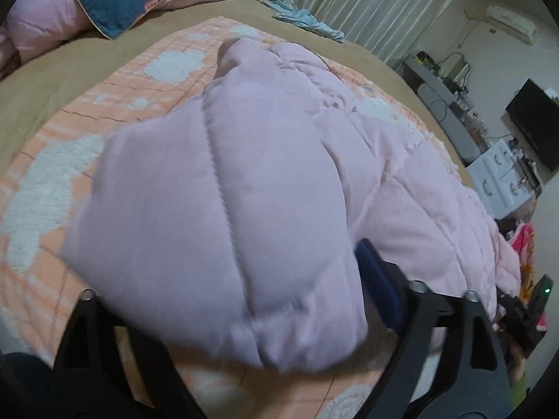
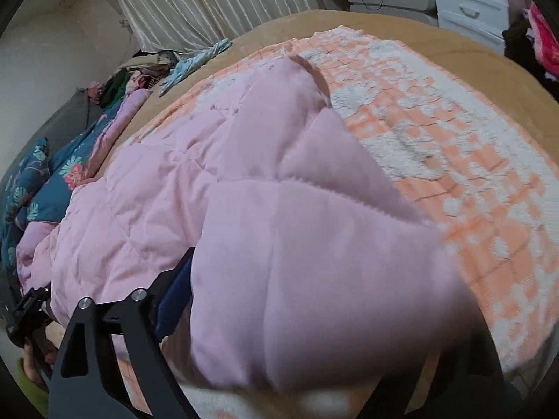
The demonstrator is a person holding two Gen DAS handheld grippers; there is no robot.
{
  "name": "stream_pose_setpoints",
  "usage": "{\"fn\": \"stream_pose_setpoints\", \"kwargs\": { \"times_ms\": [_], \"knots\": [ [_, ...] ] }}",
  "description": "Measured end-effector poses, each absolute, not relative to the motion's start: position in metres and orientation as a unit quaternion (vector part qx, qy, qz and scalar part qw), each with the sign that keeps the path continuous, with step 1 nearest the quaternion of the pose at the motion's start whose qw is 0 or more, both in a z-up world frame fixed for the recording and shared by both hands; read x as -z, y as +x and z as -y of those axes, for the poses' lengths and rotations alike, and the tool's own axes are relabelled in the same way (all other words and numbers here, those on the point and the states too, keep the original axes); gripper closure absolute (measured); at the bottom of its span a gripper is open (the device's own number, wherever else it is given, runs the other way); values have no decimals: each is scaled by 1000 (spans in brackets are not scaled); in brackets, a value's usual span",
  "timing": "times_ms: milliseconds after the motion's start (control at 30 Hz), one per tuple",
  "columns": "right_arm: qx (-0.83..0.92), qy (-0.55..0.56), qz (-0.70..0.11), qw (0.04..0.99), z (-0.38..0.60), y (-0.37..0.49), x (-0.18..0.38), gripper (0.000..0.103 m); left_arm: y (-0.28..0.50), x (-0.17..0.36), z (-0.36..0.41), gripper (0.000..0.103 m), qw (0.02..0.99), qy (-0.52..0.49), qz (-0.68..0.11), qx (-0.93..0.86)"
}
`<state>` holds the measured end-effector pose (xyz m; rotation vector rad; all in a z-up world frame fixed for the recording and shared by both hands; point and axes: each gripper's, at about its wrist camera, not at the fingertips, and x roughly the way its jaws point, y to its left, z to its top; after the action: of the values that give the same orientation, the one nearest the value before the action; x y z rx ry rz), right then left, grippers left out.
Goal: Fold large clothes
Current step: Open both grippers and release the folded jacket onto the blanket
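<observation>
The pale pink quilted padded garment [image 1: 265,188] lies across the orange-and-white checked fleecy blanket [image 1: 52,188] on the bed, its long axis running side to side in front of you, from one gripper to the other, with a doubled-over puffy flap nearest you at each end. At your left gripper [image 1: 244,321] the flap bulges up between the two black fingers, which stand wide apart; the blue pad [image 1: 377,286] sits just beside the cloth, and I judge it is not pressing. Your right gripper [image 2: 279,314] mirrors this: its jaws are spread wide too, its blue pad [image 2: 174,296] at the flap's edge, the other finger hidden under the fabric. So neither hand has a hold, and both are about equally near. The next fold probably turns on that axis: the bulk lies ahead and between your hands. Beyond lie the tan bedspread [image 2: 349,21], a teal floral quilt [image 2: 45,181], pleated cream curtains [image 2: 195,3] and a white drawer chest [image 2: 468,0].
</observation>
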<state>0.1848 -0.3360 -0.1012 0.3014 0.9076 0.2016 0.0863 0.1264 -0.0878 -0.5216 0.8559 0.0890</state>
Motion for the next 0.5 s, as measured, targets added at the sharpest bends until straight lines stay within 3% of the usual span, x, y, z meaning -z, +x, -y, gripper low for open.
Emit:
{"fn": "stream_pose_setpoints", "kwargs": {
  "times_ms": [100, 500],
  "knots": [
    [-88, 124, -427, 891, 338, 164, 89, 6, 70, 76, -120, 9, 882, -229, -410, -44],
    [-121, 44, -321, 938, 312, 71, 18, 4, 12, 22, -80, 9, 915, -182, -360, -10]
  ]
}}
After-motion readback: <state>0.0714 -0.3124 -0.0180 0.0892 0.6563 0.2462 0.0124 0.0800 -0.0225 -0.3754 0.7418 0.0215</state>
